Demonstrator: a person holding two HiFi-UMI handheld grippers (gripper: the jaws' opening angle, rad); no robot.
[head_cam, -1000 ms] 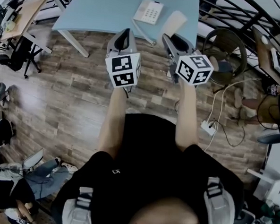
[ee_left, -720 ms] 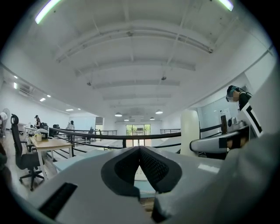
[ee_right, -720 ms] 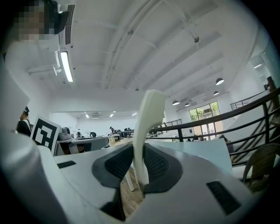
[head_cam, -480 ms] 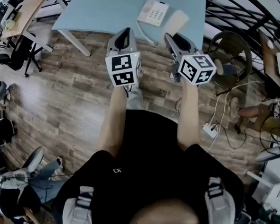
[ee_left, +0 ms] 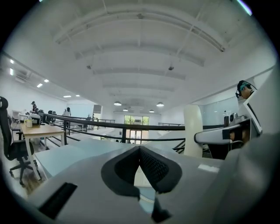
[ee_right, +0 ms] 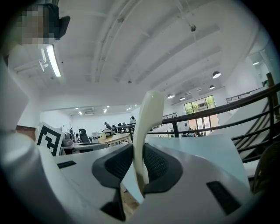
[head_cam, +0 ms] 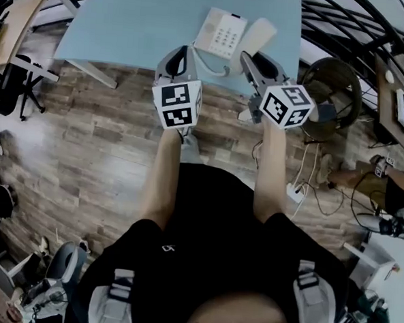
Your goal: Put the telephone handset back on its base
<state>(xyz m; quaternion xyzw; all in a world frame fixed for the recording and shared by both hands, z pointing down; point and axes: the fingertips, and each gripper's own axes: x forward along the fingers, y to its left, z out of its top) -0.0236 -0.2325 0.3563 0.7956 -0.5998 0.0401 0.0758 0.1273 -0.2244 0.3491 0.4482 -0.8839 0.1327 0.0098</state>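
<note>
A cream telephone base (head_cam: pixel 223 33) with a keypad sits near the front edge of a pale blue table (head_cam: pixel 128 23). My right gripper (head_cam: pixel 253 57) is shut on the cream handset (head_cam: pixel 258 33), which sticks up and forward from the jaws just right of the base. In the right gripper view the handset (ee_right: pixel 145 131) stands upright, pinched between the two dark pads. A white cord (head_cam: pixel 211 69) runs from the base toward the table edge. My left gripper (head_cam: pixel 181 50) hovers at the table's front edge left of the base, shut and empty; its tips (ee_left: pixel 140 149) touch.
A round dark chair (head_cam: pixel 333 80) stands right of the table beside black railings (head_cam: pixel 360 37). A power strip (head_cam: pixel 296 192) and cables lie on the wood floor at the right. A wooden desk (head_cam: pixel 16 16) and an office chair (head_cam: pixel 15 84) are at the far left.
The table, base and handset have come nearer in the head view. Both grippers now reach over the table's front edge, and the handset stays held by the right one.
</note>
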